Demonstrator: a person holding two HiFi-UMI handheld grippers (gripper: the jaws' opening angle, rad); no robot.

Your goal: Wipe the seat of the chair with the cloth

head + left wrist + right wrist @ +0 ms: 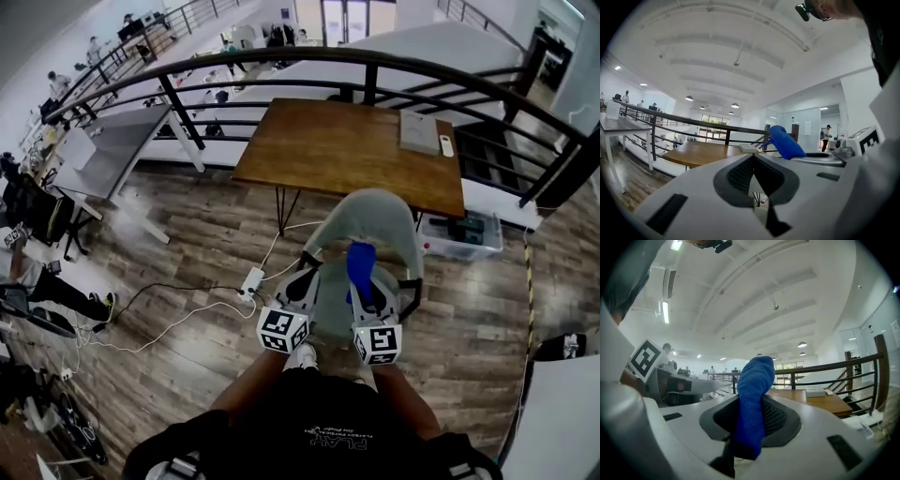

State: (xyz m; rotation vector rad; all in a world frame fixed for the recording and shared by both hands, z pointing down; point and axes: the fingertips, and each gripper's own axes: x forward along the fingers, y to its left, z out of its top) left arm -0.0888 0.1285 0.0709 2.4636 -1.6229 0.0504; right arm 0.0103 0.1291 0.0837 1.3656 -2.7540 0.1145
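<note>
The left gripper (753,161) fills the lower half of the view. Its white jaws with dark meshed pads (740,176) stand close together, and nothing is between them. To the right, a blue cloth (785,141) rises upright just beside the right gripper (843,152). Behind it stands a wooden table (701,152) with a small white box (749,147) on it, and a dark railing (693,124) runs beyond the table. A person (827,136) stands far away at the right.

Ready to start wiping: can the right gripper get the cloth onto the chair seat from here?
Probably yes: the right gripper, shut on the cloth, hangs over the seat, with nothing seen between them.
</note>
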